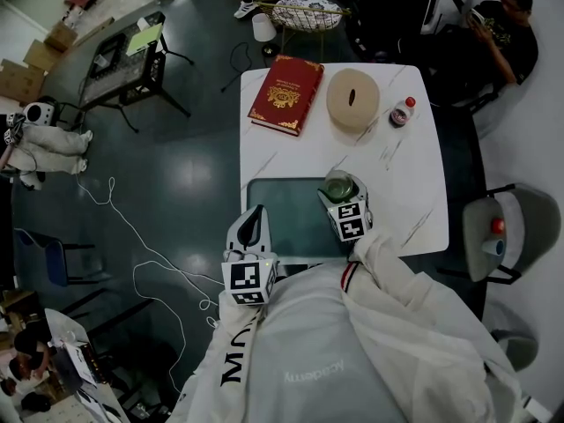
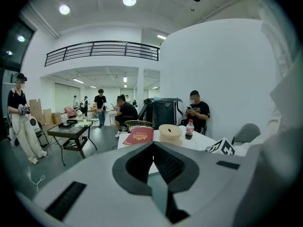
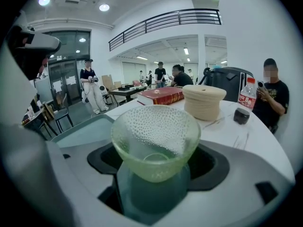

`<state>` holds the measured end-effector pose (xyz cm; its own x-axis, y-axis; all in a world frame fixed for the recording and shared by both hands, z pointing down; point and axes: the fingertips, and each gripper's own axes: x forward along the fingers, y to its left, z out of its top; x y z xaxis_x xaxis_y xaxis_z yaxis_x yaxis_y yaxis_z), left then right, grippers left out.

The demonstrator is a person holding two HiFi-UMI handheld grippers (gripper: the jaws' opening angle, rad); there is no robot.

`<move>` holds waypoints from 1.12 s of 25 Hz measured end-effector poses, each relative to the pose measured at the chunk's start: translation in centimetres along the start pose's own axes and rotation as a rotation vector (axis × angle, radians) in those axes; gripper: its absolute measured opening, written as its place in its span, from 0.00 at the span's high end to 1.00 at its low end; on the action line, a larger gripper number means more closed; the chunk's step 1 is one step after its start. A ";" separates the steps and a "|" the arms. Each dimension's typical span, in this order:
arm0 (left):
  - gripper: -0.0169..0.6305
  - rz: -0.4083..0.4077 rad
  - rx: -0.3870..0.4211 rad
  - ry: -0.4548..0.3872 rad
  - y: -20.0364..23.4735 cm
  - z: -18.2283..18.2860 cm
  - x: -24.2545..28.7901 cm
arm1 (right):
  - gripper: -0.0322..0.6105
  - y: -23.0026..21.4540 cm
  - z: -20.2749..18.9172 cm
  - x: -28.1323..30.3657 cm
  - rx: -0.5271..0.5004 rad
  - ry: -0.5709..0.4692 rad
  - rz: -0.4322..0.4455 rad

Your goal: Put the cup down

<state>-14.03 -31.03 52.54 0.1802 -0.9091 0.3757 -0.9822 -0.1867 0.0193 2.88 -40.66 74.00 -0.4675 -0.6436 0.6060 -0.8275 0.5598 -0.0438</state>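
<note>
Cup (image 3: 155, 141): pale green glass, dimpled wall, upright, centre of frame.
Right gripper (image 1: 345, 203): clamped on the cup.
Left gripper (image 2: 155, 171): jaws pressed together, empty.

Bright ceiling lamps (image 2: 129, 0), dim head view, fisheye bending at edges, near foreground blurred.

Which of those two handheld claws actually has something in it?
The right gripper: its jaws clamp a pale green dimpled glass cup. The left gripper has its jaws closed together on nothing.
</note>
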 end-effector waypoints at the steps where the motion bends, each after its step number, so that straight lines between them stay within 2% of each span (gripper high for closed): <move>1: 0.96 0.001 -0.001 0.000 0.1 0.0 -0.1 | 0.35 0.1 0.0 0.0 0.001 0.001 0.002; 14: 0.96 0.015 -0.024 -0.002 0.9 -0.5 -1.6 | 0.34 0.1 0.2 -0.8 0.004 0.043 -0.032; 28: 0.96 -0.018 -0.004 -0.026 1.1 -0.5 -4.8 | 0.34 1.0 -0.6 -3.9 0.065 0.047 -0.083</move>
<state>-15.97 -26.69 51.25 0.1988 -0.9149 0.3513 -0.9790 -0.2016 0.0292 4.07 -37.29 72.13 -0.3831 -0.6604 0.6458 -0.8817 0.4698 -0.0426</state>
